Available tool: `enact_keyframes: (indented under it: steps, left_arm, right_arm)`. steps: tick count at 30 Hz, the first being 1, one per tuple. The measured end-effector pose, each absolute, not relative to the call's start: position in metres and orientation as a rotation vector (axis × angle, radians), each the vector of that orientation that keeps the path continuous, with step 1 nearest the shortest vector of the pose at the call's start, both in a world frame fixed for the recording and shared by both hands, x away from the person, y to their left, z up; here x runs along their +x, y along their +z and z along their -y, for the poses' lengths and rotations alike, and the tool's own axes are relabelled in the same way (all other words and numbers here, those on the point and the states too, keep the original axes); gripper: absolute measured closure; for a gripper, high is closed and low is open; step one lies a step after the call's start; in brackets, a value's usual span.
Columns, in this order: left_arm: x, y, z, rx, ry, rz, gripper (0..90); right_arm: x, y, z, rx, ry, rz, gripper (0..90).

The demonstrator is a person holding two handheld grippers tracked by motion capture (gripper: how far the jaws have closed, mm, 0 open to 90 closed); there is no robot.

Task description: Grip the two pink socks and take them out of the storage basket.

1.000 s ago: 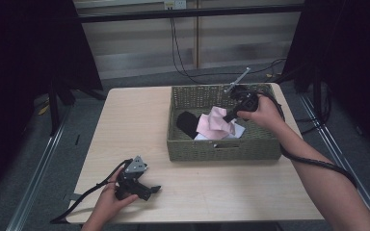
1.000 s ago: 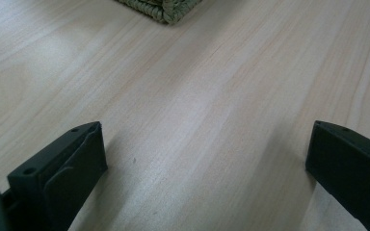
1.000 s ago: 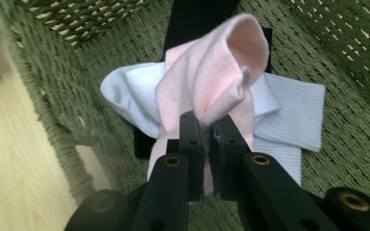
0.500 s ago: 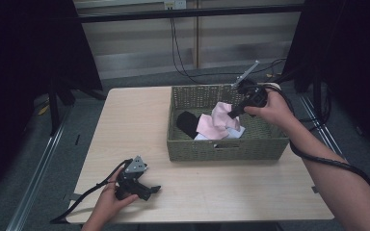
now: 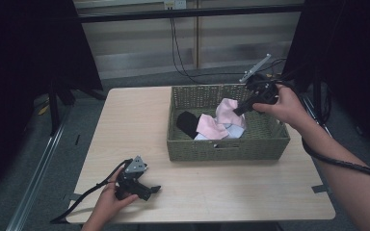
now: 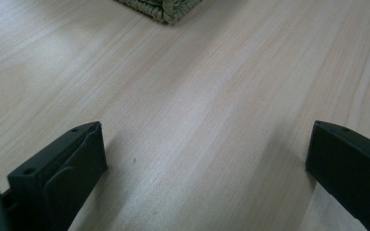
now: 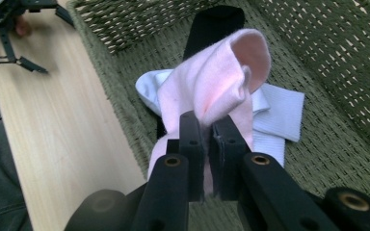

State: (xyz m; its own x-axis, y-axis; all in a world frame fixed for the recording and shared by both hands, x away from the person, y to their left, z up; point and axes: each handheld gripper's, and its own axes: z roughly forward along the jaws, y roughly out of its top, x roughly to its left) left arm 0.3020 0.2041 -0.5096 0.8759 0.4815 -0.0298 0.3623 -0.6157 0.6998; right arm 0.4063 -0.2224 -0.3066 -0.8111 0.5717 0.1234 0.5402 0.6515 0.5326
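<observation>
My right tongs [image 7: 206, 126] pinch the pink sock [image 7: 212, 86] just above the basket [image 5: 231, 149], over the white [image 7: 284, 108] and black [image 7: 212, 24] socks; a thin fold like this could slip out. The dangling end may snag the rim, though the table [image 5: 135, 115] to the left lies open, where my left tongs [image 5: 147, 191] rest spread.
</observation>
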Motion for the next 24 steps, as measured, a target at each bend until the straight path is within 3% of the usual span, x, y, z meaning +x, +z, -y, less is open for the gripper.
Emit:
enact_keyframes:
  steps: [24]
  left_arm:
    - [0.302, -0.51, -0.204, 2.294, 0.21, -0.606, 0.0]
  right_arm:
    - [0.369, -0.282, 0.23, 0.827, 0.958, -2.821, 84.6]
